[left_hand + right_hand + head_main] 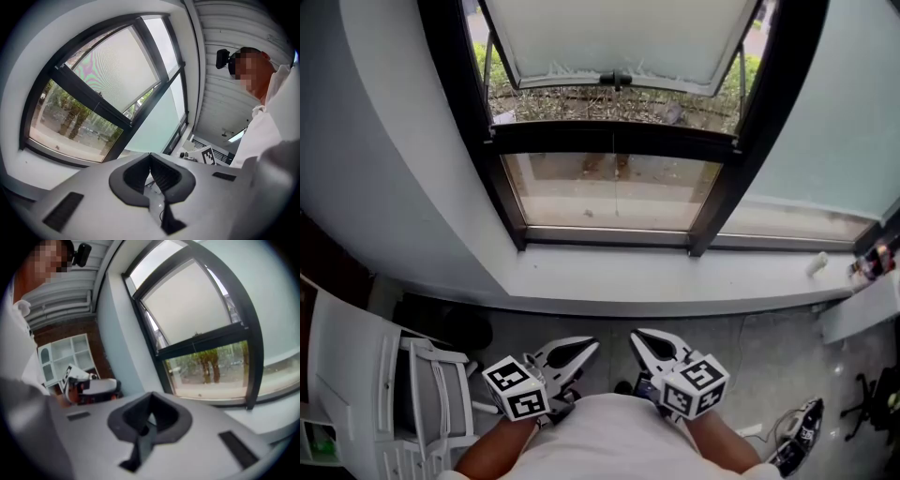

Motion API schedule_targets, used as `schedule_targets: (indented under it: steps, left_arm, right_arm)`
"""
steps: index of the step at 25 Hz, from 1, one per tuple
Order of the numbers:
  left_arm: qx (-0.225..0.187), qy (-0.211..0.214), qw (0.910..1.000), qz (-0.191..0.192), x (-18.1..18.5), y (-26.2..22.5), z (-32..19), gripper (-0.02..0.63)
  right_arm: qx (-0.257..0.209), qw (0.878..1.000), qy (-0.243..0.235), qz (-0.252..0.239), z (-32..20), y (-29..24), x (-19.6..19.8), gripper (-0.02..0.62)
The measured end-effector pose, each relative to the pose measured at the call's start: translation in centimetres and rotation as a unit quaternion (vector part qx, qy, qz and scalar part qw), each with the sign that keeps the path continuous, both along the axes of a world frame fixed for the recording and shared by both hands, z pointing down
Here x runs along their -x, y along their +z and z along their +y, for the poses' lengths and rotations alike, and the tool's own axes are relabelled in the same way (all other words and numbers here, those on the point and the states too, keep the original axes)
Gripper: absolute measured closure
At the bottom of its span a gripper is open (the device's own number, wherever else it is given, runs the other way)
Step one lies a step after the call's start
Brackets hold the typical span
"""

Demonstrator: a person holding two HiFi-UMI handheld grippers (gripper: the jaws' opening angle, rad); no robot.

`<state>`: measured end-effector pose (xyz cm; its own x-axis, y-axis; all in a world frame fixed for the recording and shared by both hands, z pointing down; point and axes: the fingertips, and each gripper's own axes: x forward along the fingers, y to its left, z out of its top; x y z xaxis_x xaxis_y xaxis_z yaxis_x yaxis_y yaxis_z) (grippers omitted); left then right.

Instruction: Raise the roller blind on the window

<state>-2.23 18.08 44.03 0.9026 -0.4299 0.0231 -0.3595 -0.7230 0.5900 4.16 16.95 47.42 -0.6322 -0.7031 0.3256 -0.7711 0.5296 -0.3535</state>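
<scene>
The roller blind (pixel 619 37) is partway down. It covers the upper pane, and its hem stops a little above the black crossbar (pixel 614 139) of the window frame, so there's a strip of shrubs showing between the two. In the middle of the hem there's a small dark pull tab (pixel 614 79). A thin line drops from under the blind across the lower glass and might be a cord (pixel 615 183), but it's too fine to say for sure.

Further below the blind is the white sill (pixel 675 281), and well below that, tucked in by the person's torso, are both grippers. The left gripper (pixel 592 344) has its jaws closed together with nothing between them, and the right gripper (pixel 636 335) is the same, closed and empty. Both sit far from the blind, with neither one under the tab.

So the reach hasn't started. To do it well, the person probably wants to open one gripper first, the right being about as good as the left from here. Then they'd bring it straight up over the sill to the tab at the blind's midline. Grabbing off-centre would likely pull the hem crooked. A square pinch on the tab and a smooth, steady motion should keep the fabric rolling evenly. If that line is a cord, it's thin and could slip through the pads easily.
</scene>
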Motion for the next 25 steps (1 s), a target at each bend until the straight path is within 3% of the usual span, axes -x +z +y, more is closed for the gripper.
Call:
schedule_targets:
  steps: [7,15,25]
  left_arm:
    - [-0.008,-0.014,0.9999,-0.006,0.2,0.0,-0.5,0.582]
    - [-0.02,-0.025,0.9994,-0.016,0.0,-0.2,-1.1,0.581]
    - [-0.047,-0.042,0.9964,-0.057,-1.5,0.4,-1.9,0.581]
  right_arm:
    - [-0.001,0.999,0.022,-0.029,-0.5,-0.2,-1.3,0.572]
    - [-0.004,1.0,0.016,-0.021,-0.8,0.2,-1.7,0.569]
    - [-0.006,1.0,0.021,-0.008,-1.6,0.7,-3.7,0.508]
